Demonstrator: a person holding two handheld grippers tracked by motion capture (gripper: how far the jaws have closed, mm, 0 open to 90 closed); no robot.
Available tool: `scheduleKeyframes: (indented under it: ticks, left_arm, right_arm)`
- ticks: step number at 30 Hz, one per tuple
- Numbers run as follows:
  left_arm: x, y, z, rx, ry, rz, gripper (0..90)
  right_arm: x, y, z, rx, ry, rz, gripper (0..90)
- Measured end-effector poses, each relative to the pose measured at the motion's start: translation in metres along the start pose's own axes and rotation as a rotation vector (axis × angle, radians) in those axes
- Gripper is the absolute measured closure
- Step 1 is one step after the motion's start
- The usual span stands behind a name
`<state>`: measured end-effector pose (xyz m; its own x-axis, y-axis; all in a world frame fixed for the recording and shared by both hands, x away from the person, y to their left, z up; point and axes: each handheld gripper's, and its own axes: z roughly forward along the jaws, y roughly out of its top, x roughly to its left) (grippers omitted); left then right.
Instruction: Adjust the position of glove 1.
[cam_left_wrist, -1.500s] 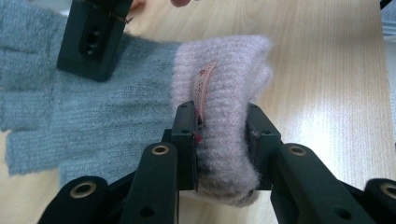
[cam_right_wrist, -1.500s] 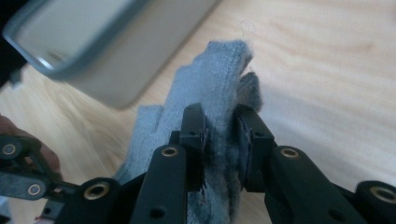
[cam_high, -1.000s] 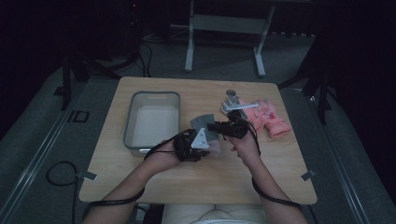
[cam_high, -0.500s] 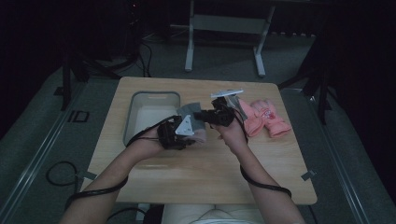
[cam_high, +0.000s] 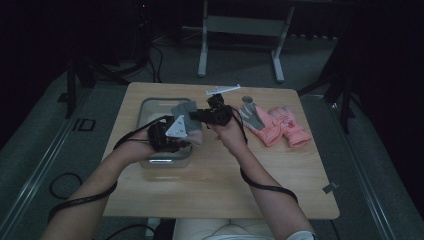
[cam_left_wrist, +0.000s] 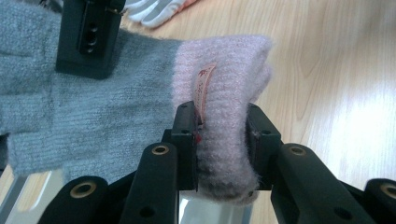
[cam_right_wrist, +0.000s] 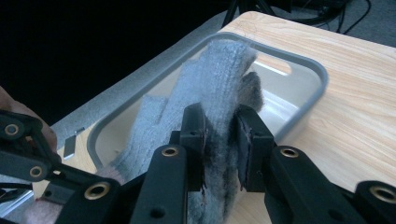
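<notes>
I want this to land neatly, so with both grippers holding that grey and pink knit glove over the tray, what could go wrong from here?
1. The left gripper pinches only the pink cuff and the right gripper only the grey finger end; soft knit could slip from either.
2. The glove hangs partly over the tray's rim, so it may drape over the edge when let go.
3. The grippers are close together, so their cables could snag.

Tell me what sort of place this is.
Probably a dim recording lab or studio, not a home. A lone wooden table stands on grey carpet, cables trail across the floor, and a metal stand sits behind in the dark. Both claws hold a grey and pink glove over a tray.
</notes>
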<state>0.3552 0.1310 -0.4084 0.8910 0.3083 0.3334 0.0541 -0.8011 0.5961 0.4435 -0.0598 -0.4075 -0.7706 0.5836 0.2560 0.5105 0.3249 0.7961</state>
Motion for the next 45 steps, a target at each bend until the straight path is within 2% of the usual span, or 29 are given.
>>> scheduleKeyframes:
  ticks: [2, 4, 6, 13, 18, 20, 22, 24, 27, 30, 32, 39, 42, 43, 45]
  left_arm:
    - [0.006, -0.006, -0.002, 0.002, -0.01, -0.016, 69.5]
    - [0.013, -0.013, -0.006, 0.022, -0.014, -0.008, 69.4]
    - [0.014, -0.015, -0.007, 0.029, -0.01, -0.001, 69.3]
    - [0.029, -0.039, -0.009, 0.036, -0.006, -0.008, 69.2]
    - [0.037, -0.051, 0.003, 0.075, -0.02, -0.021, 69.2]
    - [0.038, -0.055, 0.009, 0.099, -0.024, -0.008, 69.2]
    - [0.039, -0.059, 0.015, 0.106, -0.043, -0.013, 69.2]
    - [0.038, -0.063, 0.023, 0.127, -0.04, -0.002, 69.2]
    - [0.037, -0.068, 0.033, 0.143, -0.048, -0.004, 69.0]
    - [0.039, -0.075, 0.044, 0.141, -0.062, -0.019, 69.0]
    - [0.041, -0.077, 0.048, 0.157, -0.068, -0.011, 69.0]
    - [0.039, -0.081, 0.062, 0.175, -0.09, 0.008, 69.2]
    - [0.041, -0.082, 0.067, 0.195, -0.098, 0.029, 69.1]
    - [0.042, -0.082, 0.069, 0.224, -0.091, 0.041, 69.1]
    - [0.042, -0.082, 0.072, 0.234, -0.101, 0.038, 69.0]
  right_arm:
    - [0.002, 0.004, 0.007, 0.004, 0.006, 0.004, 75.0]
    - [0.005, 0.009, 0.018, 0.009, 0.008, -0.002, 74.9]
    - [0.006, 0.011, 0.021, 0.007, 0.01, -0.001, 74.9]
    - [0.011, 0.018, 0.046, 0.008, 0.012, -0.005, 74.9]
    - [0.008, 0.018, 0.066, 0.024, -0.001, 0.004, 74.9]
    - [0.005, 0.015, 0.073, 0.04, 0.001, 0.016, 74.9]
    - [0.002, 0.011, 0.079, 0.053, -0.003, 0.025, 74.8]
    - [-0.001, 0.006, 0.085, 0.064, -0.007, 0.029, 74.8]
    - [-0.005, 0.0, 0.095, 0.088, -0.009, 0.043, 74.7]
    - [-0.007, -0.003, 0.104, 0.109, -0.019, 0.037, 74.5]
    - [-0.009, -0.005, 0.109, 0.124, -0.026, 0.044, 74.4]
    - [-0.015, -0.009, 0.119, 0.178, -0.032, 0.044, 73.0]
    - [-0.016, -0.009, 0.121, 0.19, -0.044, 0.044, 68.5]
    - [-0.016, -0.009, 0.121, 0.189, -0.049, 0.045, 67.0]
    - [-0.016, -0.008, 0.12, 0.187, -0.058, 0.037, 66.1]
